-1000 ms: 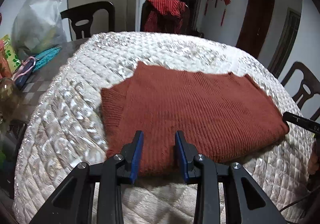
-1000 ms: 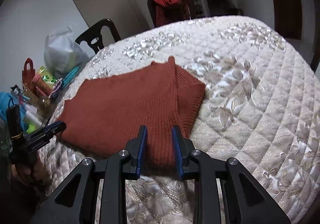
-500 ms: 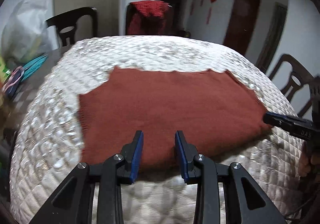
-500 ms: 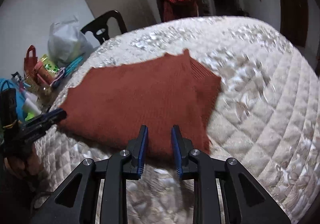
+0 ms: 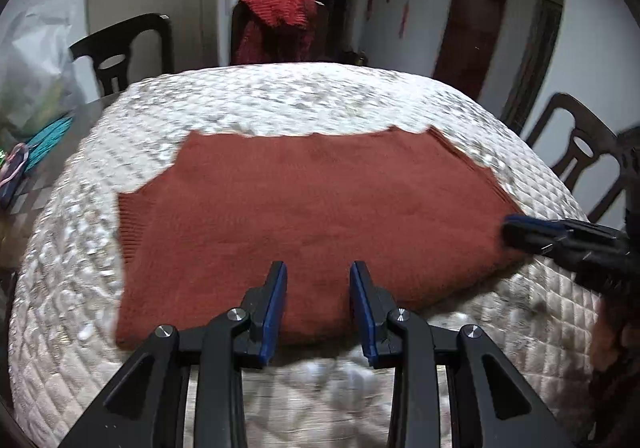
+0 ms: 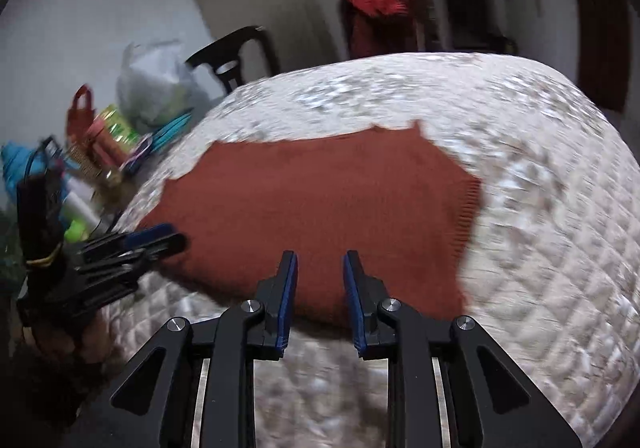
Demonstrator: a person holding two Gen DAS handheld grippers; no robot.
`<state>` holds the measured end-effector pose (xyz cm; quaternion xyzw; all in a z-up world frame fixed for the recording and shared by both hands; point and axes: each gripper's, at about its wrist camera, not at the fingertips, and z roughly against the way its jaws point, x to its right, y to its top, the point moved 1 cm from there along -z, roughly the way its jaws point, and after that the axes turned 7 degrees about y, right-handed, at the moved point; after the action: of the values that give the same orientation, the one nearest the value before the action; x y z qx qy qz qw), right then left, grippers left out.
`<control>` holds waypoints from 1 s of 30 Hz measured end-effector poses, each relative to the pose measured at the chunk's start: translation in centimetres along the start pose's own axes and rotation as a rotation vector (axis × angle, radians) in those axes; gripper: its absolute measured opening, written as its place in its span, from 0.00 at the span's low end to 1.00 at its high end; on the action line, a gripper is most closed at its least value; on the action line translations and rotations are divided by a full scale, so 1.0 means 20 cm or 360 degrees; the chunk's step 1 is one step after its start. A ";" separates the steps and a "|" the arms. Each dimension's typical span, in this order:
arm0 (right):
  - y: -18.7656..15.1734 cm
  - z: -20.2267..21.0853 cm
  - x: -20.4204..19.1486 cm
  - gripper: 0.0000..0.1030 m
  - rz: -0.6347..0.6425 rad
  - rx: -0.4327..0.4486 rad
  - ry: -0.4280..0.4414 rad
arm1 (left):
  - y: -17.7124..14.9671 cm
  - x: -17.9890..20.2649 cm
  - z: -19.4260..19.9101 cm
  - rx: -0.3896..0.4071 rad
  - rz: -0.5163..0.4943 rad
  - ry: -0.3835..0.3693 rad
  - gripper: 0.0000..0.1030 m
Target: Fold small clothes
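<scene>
A rust-red knitted garment (image 5: 304, 216) is lying folded and flat on a quilted cream cover (image 5: 280, 100) draped over a table, nearer its near edge than its far one. The left gripper (image 5: 318, 276) is hovering at the garment's near hem with its 2 blue-padded fingers (image 5: 276, 300) standing apart, nothing pressed between them; the right gripper (image 6: 319, 264) is doing the same further right along that hem, jaws parted and empty. At the far left, a pale plastic bag (image 6: 154, 88) is sitting beside a small red bag (image 6: 82, 110); their contents are too blurred to name, and the clutter around them (image 6: 116, 144) is smeared. A red cloth (image 5: 280, 24) is hanging over a far chair (image 5: 120, 48), hiding most of its back. Motion blur is softening the quilt pattern, and dark lens corners are cutting off the room's edges.
</scene>
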<state>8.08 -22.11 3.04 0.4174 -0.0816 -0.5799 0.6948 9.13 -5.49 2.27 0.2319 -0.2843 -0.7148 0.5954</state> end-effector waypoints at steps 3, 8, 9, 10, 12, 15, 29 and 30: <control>-0.04 -0.13 -0.01 0.23 0.0040 -0.0135 -0.0027 | -0.03 0.06 -0.07 -0.0058 -0.0051 -0.0015 0.37; -0.04 -0.02 0.00 0.24 0.0036 -0.0036 -0.0042 | -0.05 0.04 -0.01 -0.0033 -0.0038 0.0011 0.37; -0.04 0.01 0.02 0.24 0.0020 -0.0013 -0.0058 | -0.05 0.02 0.00 -0.0022 -0.0024 0.0032 0.37; -0.04 0.02 0.04 0.24 0.0000 0.0001 -0.0072 | -0.05 0.00 0.01 -0.0008 -0.0010 0.0055 0.37; -0.05 0.04 0.11 0.24 -0.0068 0.0010 -0.0117 | -0.04 -0.05 0.03 0.0012 0.0042 0.0119 0.37; -0.08 0.04 0.21 0.24 -0.0182 -0.0006 -0.0169 | -0.05 -0.15 0.02 0.0029 0.0117 0.0286 0.37; -0.13 0.10 0.24 0.24 -0.0257 0.0009 -0.0148 | -0.12 -0.29 -0.01 -0.0043 0.0243 0.0316 0.38; -0.13 0.11 0.24 0.24 -0.0272 0.0015 -0.0138 | -0.12 -0.29 0.00 -0.0043 0.0246 0.0309 0.38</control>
<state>6.33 -27.35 0.81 0.4006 -0.0785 -0.6542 0.6367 8.54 0.58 0.54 0.2694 -0.2326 -0.6448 0.6765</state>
